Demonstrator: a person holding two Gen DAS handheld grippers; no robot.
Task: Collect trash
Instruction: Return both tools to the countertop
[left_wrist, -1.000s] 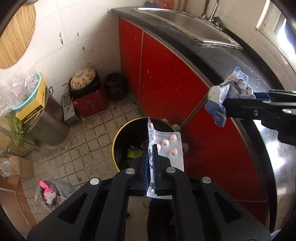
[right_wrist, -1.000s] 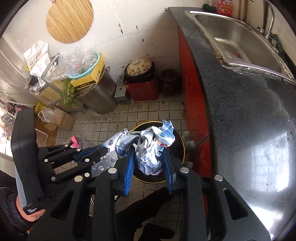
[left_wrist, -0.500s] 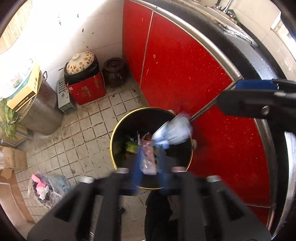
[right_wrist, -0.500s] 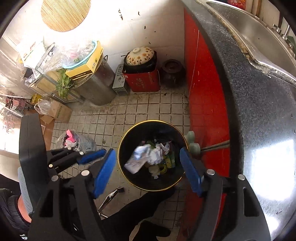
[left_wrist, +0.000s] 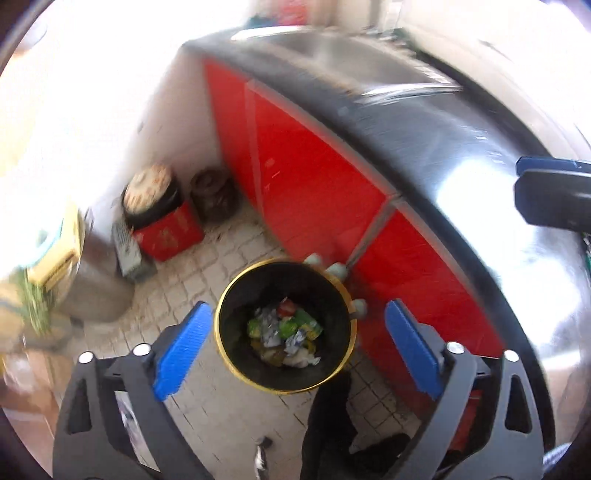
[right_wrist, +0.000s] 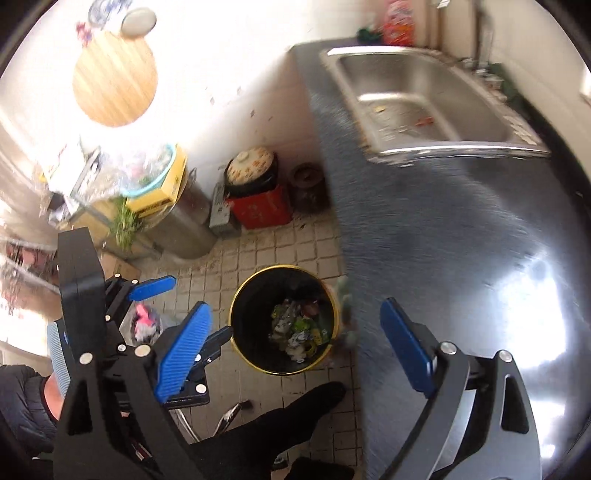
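A black trash bin with a gold rim (left_wrist: 221, 339) (right_wrist: 236, 343) stands on the tiled floor beside the red cabinets (left_wrist: 314, 184). Mixed trash (left_wrist: 286, 334) (right_wrist: 297, 330) lies in its bottom: crumpled wrappers, green and yellow bits. My left gripper (left_wrist: 291, 345) is open and empty, high above the bin. My right gripper (right_wrist: 295, 345) is open and empty too, also above the bin. The left gripper shows at the left of the right wrist view (right_wrist: 181, 310); a right finger (left_wrist: 554, 199) shows at the right edge of the left wrist view.
A dark countertop (right_wrist: 461, 240) with a steel sink (right_wrist: 417, 96) runs along the right. A red box with a lidded pot (right_wrist: 258, 184), a brown jar (right_wrist: 306, 184) and a steel drum (right_wrist: 184, 229) stand by the wall. A plastic bag (right_wrist: 144, 321) lies on the floor.
Both grippers opened over the bin: the blister pack and the crumpled wrapper dropped in. Both grippers then rose and tilted up; the views are motion-blurred.
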